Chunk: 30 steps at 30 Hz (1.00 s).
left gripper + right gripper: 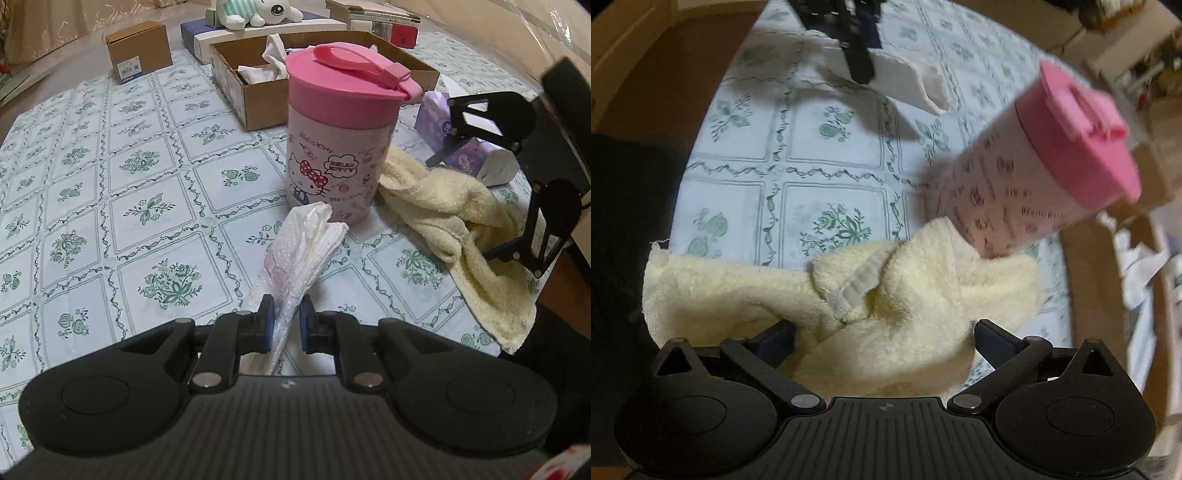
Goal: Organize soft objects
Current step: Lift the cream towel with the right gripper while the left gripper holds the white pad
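left wrist view: the left gripper (286, 322) is clamped on a white tissue (295, 254) above the tablecloth (110, 206), in front of the pink-lidded canister (341, 140). right wrist view: the right gripper (884, 338) stands wide apart over the yellow towel (916, 291), not pressing it.

The left wrist view looks steeply down along its fingers, close over the near edge of the table (110, 192), facing the far edge. The right wrist view, somewhat blurred, seems to look crosswise from the table's right edge. Both share the pink-lidded canister (340, 147) and yellow towel (849, 295).
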Each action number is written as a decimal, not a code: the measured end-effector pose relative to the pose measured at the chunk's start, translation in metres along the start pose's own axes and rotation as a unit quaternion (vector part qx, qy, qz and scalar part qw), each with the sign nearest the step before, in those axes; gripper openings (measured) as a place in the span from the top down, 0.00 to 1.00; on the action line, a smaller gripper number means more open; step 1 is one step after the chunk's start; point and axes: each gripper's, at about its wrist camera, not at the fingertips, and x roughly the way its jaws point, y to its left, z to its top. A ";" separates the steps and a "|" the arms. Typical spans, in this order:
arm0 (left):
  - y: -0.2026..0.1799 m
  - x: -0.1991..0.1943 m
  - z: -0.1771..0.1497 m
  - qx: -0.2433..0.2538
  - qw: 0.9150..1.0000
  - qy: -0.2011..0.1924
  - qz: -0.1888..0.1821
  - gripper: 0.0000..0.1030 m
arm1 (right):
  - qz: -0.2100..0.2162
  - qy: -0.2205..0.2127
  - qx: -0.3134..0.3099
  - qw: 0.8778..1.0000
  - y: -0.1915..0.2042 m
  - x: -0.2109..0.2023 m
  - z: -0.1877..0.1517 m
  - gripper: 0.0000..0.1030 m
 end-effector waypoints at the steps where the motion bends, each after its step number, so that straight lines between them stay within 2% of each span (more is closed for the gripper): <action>1: 0.000 0.000 0.000 -0.002 1.000 -0.001 0.000 0.89 | 0.009 0.002 -0.002 1.000 -0.002 0.001 0.001 0.01; 4: 0.000 0.000 -0.001 -0.006 1.000 -0.003 0.000 0.89 | 0.027 0.012 -0.018 0.999 -0.004 0.005 0.007 0.01; 7: -0.002 -0.001 -0.001 -0.007 1.000 -0.005 0.001 0.89 | 0.054 0.029 0.003 0.998 -0.010 0.010 0.011 0.03; 8: -0.002 -0.003 -0.002 -0.009 1.000 -0.006 0.001 0.89 | 0.061 0.030 0.010 0.998 -0.011 0.009 0.011 0.11; 9: -0.003 -0.004 -0.002 -0.011 1.000 -0.008 0.001 0.88 | 0.074 0.028 0.018 0.997 -0.012 0.006 0.010 0.24; 10: -0.004 -0.006 -0.002 -0.013 1.000 -0.009 0.001 0.88 | 0.084 0.026 0.028 0.996 -0.012 0.002 0.008 0.30; 13: -0.007 -0.009 -0.005 -0.018 1.000 -0.012 0.002 0.89 | 0.085 0.014 0.057 0.995 -0.003 -0.011 0.001 0.56; 15: -0.010 -0.012 -0.006 -0.023 1.000 -0.014 0.003 0.89 | 0.076 0.007 0.082 0.994 0.004 -0.018 -0.003 0.69; 19: -0.019 -0.021 -0.010 -0.034 0.999 -0.020 0.012 0.89 | 0.043 -0.010 0.142 0.989 0.023 -0.030 -0.009 0.74; 22: -0.026 -0.029 -0.013 -0.050 0.998 -0.030 0.017 0.89 | 0.035 -0.045 0.205 0.977 0.033 -0.043 -0.012 0.75; 26: -0.038 -0.037 -0.018 -0.068 0.997 -0.038 0.024 0.89 | 0.011 -0.090 0.287 0.953 0.042 -0.064 -0.013 0.75; 30: -0.049 -0.047 -0.020 -0.087 0.994 -0.054 0.023 0.89 | -0.010 -0.136 0.368 0.920 0.048 -0.086 -0.017 0.75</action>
